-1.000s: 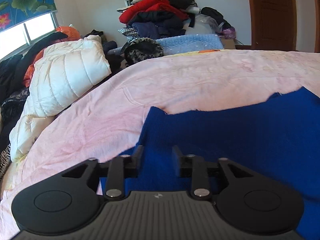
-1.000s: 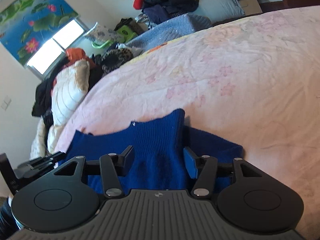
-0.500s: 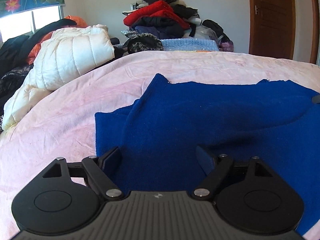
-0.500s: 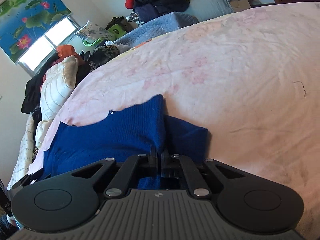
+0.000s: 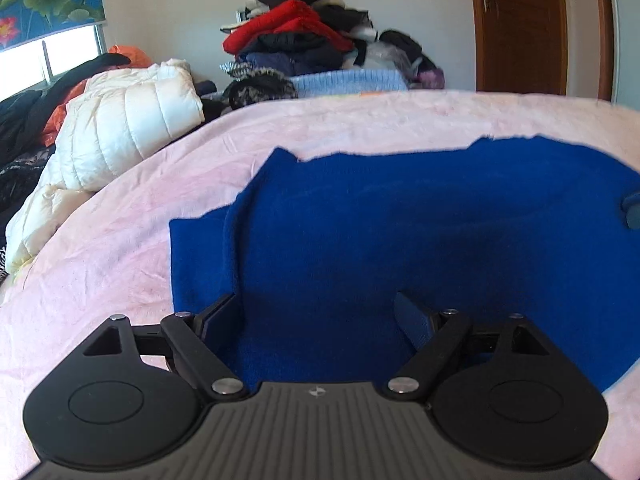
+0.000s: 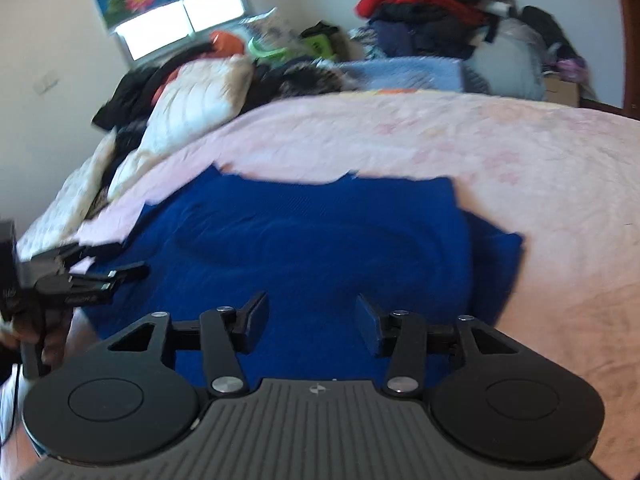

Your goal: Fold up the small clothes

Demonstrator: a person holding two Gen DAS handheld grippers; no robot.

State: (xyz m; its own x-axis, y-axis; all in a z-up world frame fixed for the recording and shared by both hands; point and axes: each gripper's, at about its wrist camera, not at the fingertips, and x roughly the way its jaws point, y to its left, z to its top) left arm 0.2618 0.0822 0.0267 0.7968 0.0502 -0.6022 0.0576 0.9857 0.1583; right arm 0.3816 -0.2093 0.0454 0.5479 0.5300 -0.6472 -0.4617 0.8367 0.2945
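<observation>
A blue knitted garment [image 5: 400, 232] lies spread flat on the pink bed cover [image 5: 120, 248], with a narrow folded strip along its left edge. It also shows in the right wrist view [image 6: 320, 240]. My left gripper [image 5: 320, 320] is open and empty, low over the garment's near left part. My right gripper [image 6: 312, 320] is open and empty over the garment's near edge. The left gripper [image 6: 88, 280] also shows at the left of the right wrist view.
A white puffer jacket [image 5: 128, 120] and dark clothes lie along the bed's left side. A clothes pile [image 5: 304, 40] stands beyond the bed's far edge. A wooden door [image 5: 520, 24] is at the back right.
My right gripper, shut on the garment half a second ago, has opened, let go and pulled back. My left gripper opened wide earlier and stays open. The garment now lies flatter.
</observation>
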